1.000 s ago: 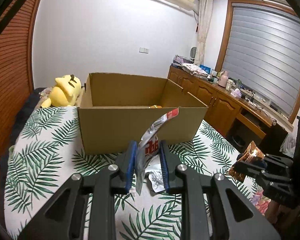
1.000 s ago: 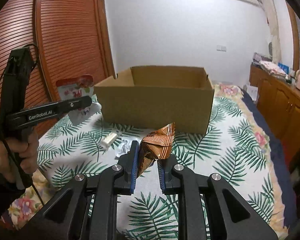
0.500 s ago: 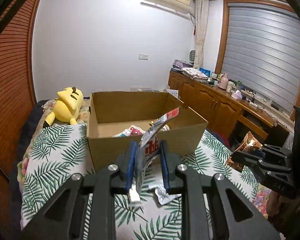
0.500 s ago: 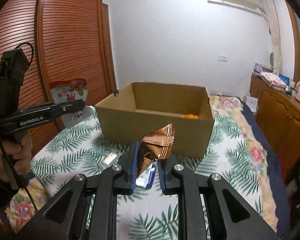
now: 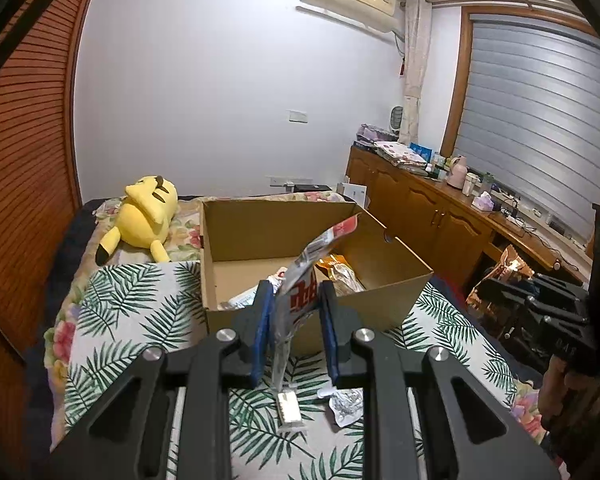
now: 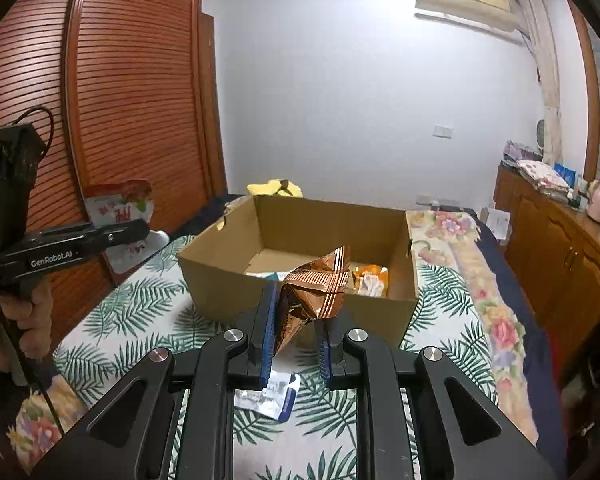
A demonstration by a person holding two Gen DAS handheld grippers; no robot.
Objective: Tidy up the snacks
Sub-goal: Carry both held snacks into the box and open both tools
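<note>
Raised since a second ago, both tools. Left gripper (image 5: pixel 292 312) clamped on silver-red foil sachet (image 5: pixel 306 280); right gripper (image 6: pixel 296 320) pinching crinkled copper foil packet (image 6: pixel 314 288). Ahead below: open brown cardboard box (image 6: pixel 220 272). Best carried past near wall before releasing.

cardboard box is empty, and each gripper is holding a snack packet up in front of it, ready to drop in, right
Not quite: the cardboard box is not empty. The right wrist view shows an orange packet already lying inside near its right wall. The rest holds: the left gripper grips a red and white packet, and the right gripper grips a copper foil packet, both in front of the box.
</note>
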